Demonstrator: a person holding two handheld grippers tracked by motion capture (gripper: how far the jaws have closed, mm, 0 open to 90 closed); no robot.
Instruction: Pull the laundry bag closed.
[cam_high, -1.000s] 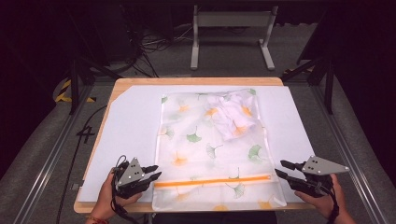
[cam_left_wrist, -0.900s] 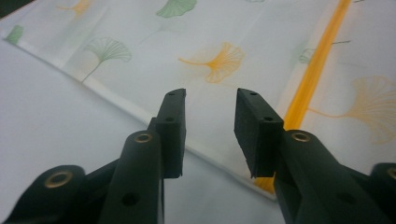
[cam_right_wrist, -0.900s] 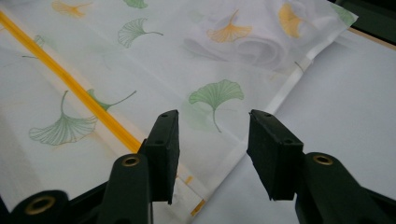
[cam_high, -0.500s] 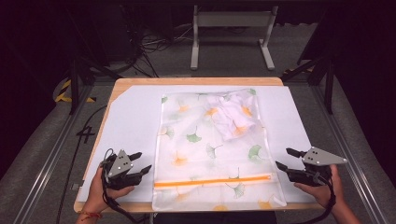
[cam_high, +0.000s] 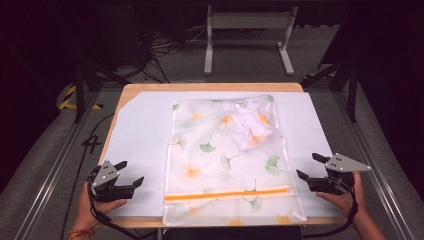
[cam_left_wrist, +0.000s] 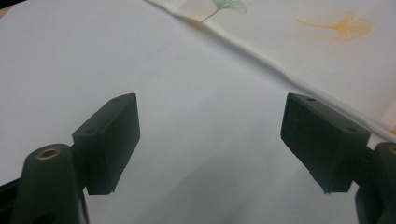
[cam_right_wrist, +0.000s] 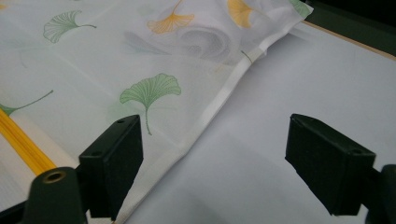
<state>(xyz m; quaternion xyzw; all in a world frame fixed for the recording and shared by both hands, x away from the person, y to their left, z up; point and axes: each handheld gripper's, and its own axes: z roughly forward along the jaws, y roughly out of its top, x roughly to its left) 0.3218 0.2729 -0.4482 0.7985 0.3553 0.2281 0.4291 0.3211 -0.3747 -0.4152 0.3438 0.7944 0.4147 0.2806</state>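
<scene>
— So, what are we holding nearest to us right now?

— We are holding the left claw low at the near left corner of the tabletop, over the white sheet. Its jaws have just been opening and are now standing wide apart, with nothing between them but bare white sheet.

— And on the other side?

— We are keeping the right claw at the near right, also over the sheet. Its jaws have likewise just been opening and are gaping wide, gripping nothing. In the right gripper view, one jaw is sitting over the hemmed side edge of the mesh bag, though we cannot tell whether it is touching the fabric.

— Where is that bag lying?

— We are seeing the mesh bag spread flat down the middle of the sheet, between the two claws and apart from both. Its orange zipper is running across the near end.

— Anything inside it?

— Farther back, we are making out a white garment bunched under the mesh toward the bag's far right corner, with green and orange leaf prints showing over it.

— And beyond?

— We are looking past the wooden far edge to a grey metal stand on the floor.
</scene>
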